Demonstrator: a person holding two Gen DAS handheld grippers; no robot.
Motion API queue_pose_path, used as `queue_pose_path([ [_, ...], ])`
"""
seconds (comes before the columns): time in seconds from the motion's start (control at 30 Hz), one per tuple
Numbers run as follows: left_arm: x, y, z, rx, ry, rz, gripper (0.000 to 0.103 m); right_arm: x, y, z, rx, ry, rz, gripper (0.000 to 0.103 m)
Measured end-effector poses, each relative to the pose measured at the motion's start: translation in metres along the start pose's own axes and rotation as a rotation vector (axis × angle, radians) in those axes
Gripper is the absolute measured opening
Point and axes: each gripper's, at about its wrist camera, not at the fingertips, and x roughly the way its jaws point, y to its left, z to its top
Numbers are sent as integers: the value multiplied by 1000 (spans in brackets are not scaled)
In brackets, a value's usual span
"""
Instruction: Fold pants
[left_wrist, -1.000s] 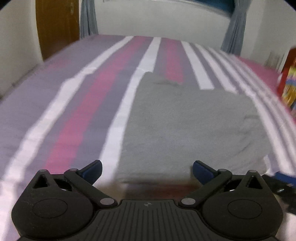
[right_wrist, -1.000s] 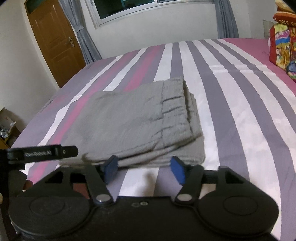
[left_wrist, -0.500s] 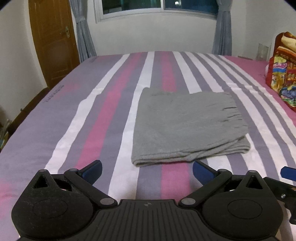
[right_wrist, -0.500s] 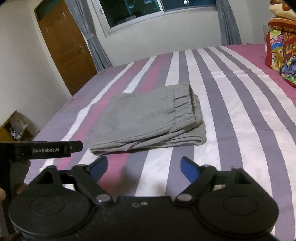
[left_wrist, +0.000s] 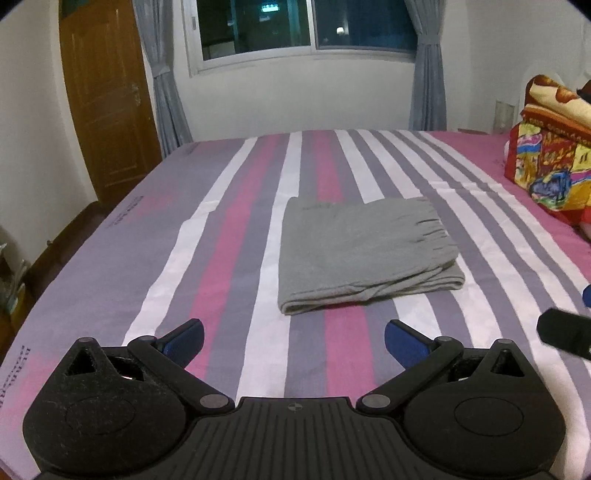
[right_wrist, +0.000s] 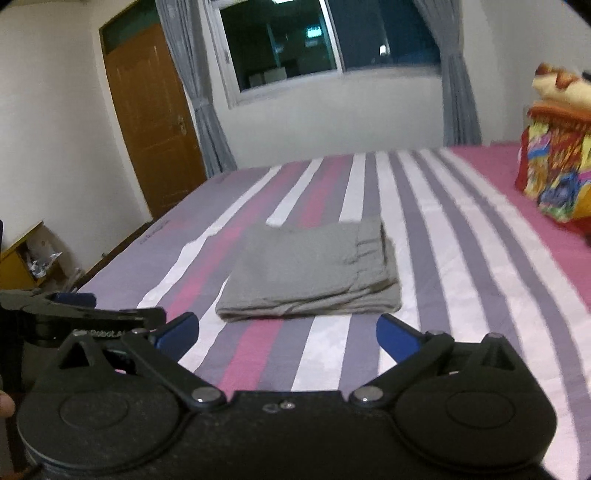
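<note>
The grey pants (left_wrist: 364, 254) lie folded in a compact stack on the striped bedsheet (left_wrist: 236, 258). Left gripper (left_wrist: 293, 341) and right gripper (right_wrist: 286, 336) — both spread, empty, well apart from the stack. Fold appears complete — withdraw both without snagging the near edge.

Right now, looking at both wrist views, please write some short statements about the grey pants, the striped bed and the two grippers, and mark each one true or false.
1. The grey fabric pants lie folded in a flat stack on the striped bed sheet. True.
2. The left gripper is clamped on the pants. False: it is open and apart from them.
3. The right gripper is open and holds nothing. True.
4. The pants hang over the edge of the bed. False: they lie near the middle.
5. A colourful folded blanket sits right of the pants. True.
</note>
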Motion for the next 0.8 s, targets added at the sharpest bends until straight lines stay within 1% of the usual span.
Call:
queue_pose_path([
  [0.1,-16,3,-6,-7,-23,11,103,-16,4,-1,-14,-39,-38,103],
  [0.17,-28,4,-10,-12,-37,14,103,-28,4,-3,-17,-83,-79,103],
  [0.2,-33,4,-11,-14,-45,13,103,-35,4,-3,-18,-107,-102,103],
  [0.27,-44,3,-12,-18,-56,0,103,-45,4,-3,-13,-133,-119,103],
  [0.43,-64,-1,-15,-35,-68,-27,103,-56,5,-3,-12,-148,-129,103],
  [0.63,-65,-1,-17,-47,-51,-40,103,-59,6,-5,-4,-160,-132,103],
  [0.8,-64,1,-17,-66,-55,-30,103,-60,6,-6,-1,-165,-135,103],
])
